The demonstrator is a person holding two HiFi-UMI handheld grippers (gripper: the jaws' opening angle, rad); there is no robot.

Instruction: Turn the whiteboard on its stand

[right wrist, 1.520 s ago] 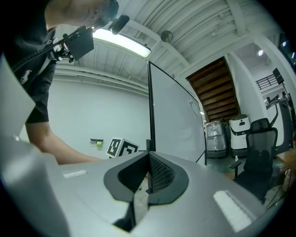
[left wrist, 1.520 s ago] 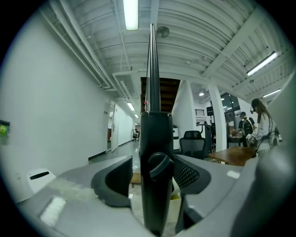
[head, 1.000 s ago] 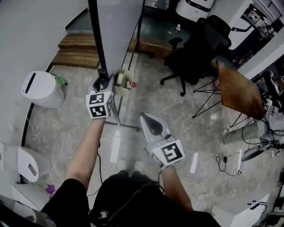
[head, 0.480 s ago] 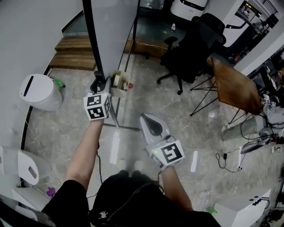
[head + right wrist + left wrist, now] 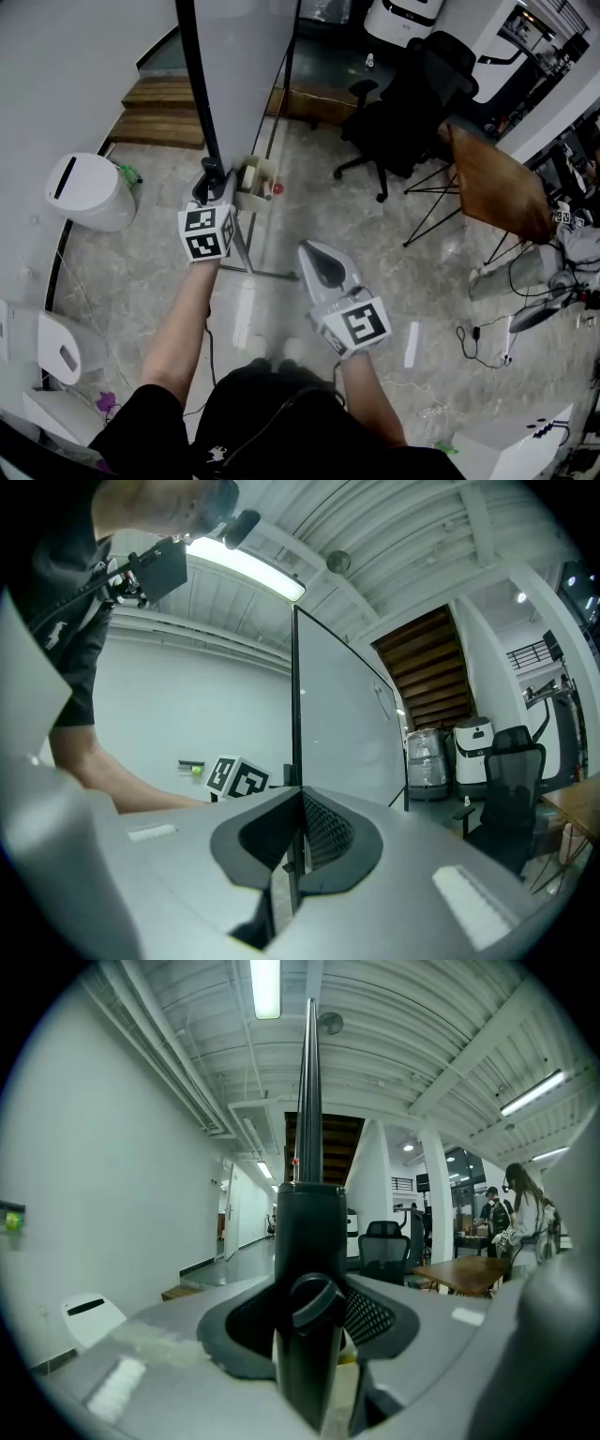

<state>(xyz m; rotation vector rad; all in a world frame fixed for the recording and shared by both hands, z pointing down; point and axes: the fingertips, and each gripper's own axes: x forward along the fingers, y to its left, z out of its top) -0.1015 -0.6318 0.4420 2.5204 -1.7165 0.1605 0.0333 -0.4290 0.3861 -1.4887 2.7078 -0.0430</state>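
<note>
Whiteboard (image 5: 246,66) stands upright on the floor (image 5: 309,216) just ahead of the person, seen nearly edge-on. A pen tray (image 5: 255,176) hangs at its lower edge. Left claw (image 5: 210,183) is clamped on the black side post (image 5: 309,1269), right at the locking knob (image 5: 314,1299), with a jaw pressed to either side of the post. Right claw (image 5: 317,255) is held low and free, well apart from the board, jaws together with nothing between them.

Handling, as a judgement:
- The board looks like a large rigid panel in a metal frame, probably light for its size. Once moving it would likely swing freely and overshoot the wanted angle.
- The smooth post could slip in the pads.
- The best hold is the frame or post, not the glossy panel face (nothing there to pinch).
- The knob may need loosening before the board pivots; whether it is tight cannot be told.
- Small items in the tray could spill.
</note>
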